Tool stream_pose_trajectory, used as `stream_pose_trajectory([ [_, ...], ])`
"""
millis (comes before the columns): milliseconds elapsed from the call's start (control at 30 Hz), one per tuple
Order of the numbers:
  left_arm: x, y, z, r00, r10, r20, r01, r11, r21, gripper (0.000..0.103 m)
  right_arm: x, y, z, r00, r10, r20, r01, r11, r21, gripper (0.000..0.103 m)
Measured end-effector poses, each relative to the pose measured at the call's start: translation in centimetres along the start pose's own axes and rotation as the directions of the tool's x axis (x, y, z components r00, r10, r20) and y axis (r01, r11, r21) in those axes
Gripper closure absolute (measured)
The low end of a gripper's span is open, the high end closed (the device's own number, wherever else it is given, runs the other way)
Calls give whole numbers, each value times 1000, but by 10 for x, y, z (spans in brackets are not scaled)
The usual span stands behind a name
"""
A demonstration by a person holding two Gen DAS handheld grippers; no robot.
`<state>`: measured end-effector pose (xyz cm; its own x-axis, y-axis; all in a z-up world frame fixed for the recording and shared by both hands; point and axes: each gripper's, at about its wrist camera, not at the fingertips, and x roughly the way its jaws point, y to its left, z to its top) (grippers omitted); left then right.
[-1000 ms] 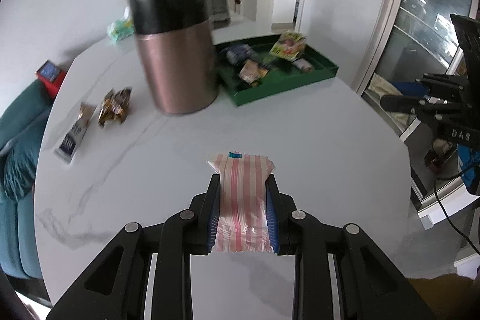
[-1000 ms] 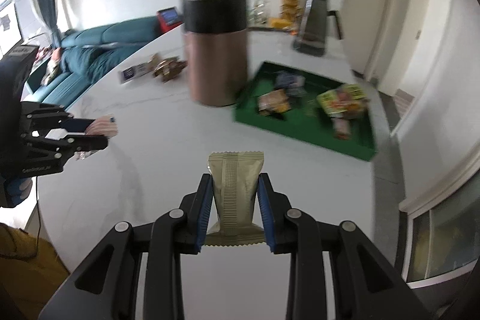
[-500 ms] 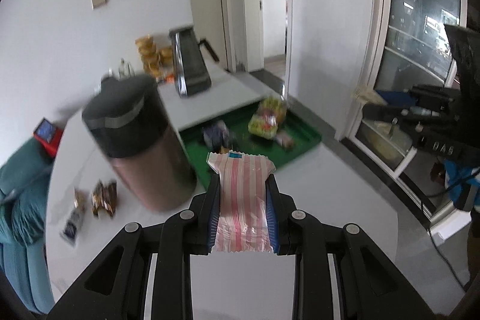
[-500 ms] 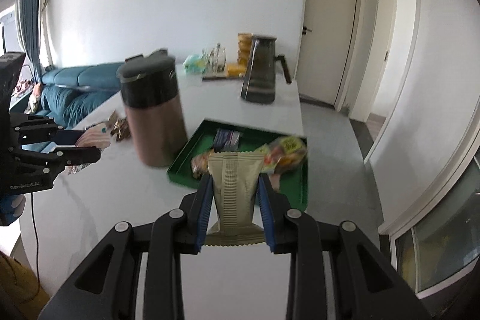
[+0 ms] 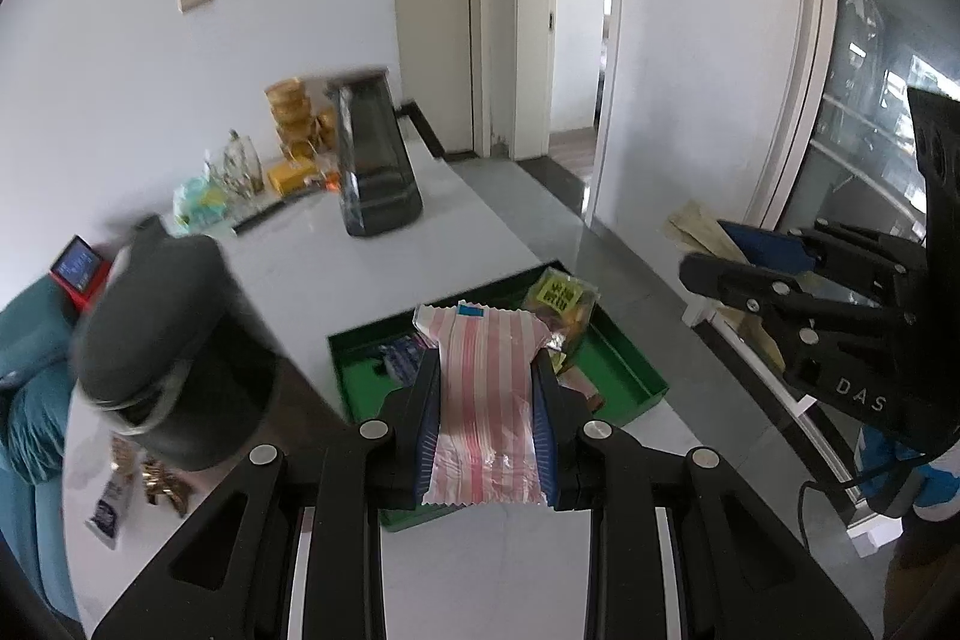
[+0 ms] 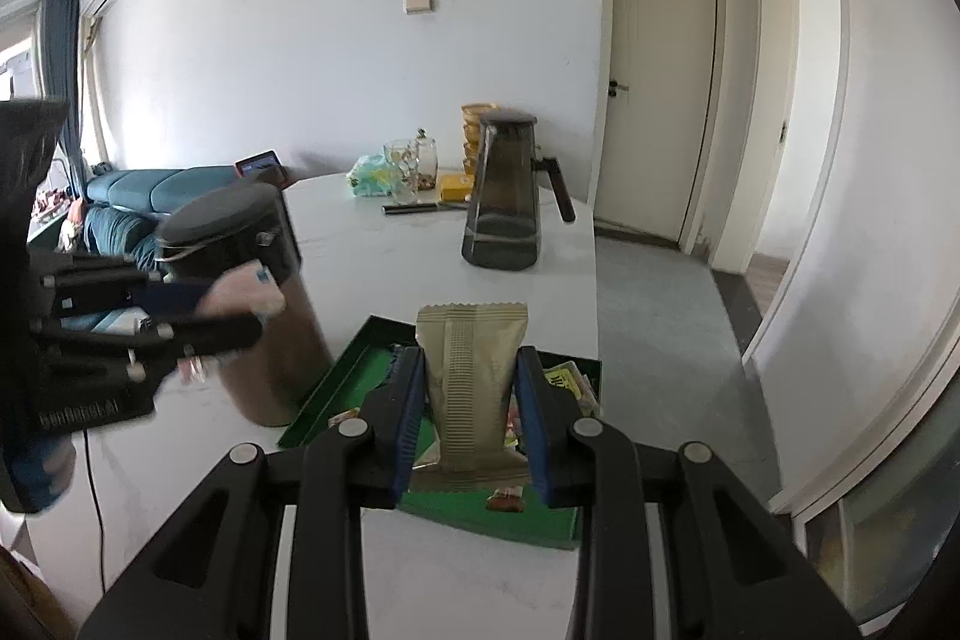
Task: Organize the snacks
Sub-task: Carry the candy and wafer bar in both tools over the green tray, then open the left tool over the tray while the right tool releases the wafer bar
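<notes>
My left gripper (image 5: 485, 370) is shut on a pink-and-white striped snack packet (image 5: 483, 400), held above the near end of the green tray (image 5: 630, 370). My right gripper (image 6: 470, 358) is shut on a beige-olive snack packet (image 6: 471, 376), held above the same green tray (image 6: 336, 388). The tray holds several snacks, among them a yellow-green packet (image 5: 561, 295). Each gripper shows in the other's view: the right one (image 5: 708, 274) at the right, the left one (image 6: 240, 328) at the left with its pink packet.
A copper thermos with a black lid (image 5: 174, 352) stands left of the tray on the white marble table (image 5: 492, 568). Two loose snacks (image 5: 138, 484) lie left of the thermos. A dark glass kettle (image 5: 375, 166), jars and packets stand at the far end.
Both grippers have risen and moved forward towards the tray, each still holding its packet. They now hang over the tray; a second ago they were low over the bare table.
</notes>
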<state>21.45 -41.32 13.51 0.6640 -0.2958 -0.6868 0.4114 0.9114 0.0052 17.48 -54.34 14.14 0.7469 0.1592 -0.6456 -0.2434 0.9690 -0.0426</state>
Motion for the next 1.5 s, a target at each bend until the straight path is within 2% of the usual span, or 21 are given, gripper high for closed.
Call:
stream_pose_trajectory([
  [167, 62, -8, -6, 996, -14, -90, 13, 1000, -14, 80, 56, -21, -21, 996, 19, -89, -15, 999, 48, 100],
  [367, 131, -14, -20, 983, -13, -185, 11, 1000, -8, 80, 113, -43, -54, 980, 32, -194, -9, 993, 115, 100],
  [600, 172, -19, -33, 973, -12, -231, 11, 1000, -5, 80, 151, -56, -79, 966, 30, -258, 8, 989, 147, 100],
  [1000, 201, -24, -51, 969, -11, -246, 11, 1000, -3, 80, 170, -67, -105, 956, 11, -294, 41, 985, 170, 100],
  [1167, 208, -22, -55, 966, -7, -259, 5, 1000, -12, 80, 176, -65, -106, 956, 10, -294, 41, 985, 167, 99],
  [1500, 208, -23, -55, 970, 5, -244, -7, 1000, -8, 79, 176, -64, -106, 956, 10, -292, 43, 984, 174, 95],
])
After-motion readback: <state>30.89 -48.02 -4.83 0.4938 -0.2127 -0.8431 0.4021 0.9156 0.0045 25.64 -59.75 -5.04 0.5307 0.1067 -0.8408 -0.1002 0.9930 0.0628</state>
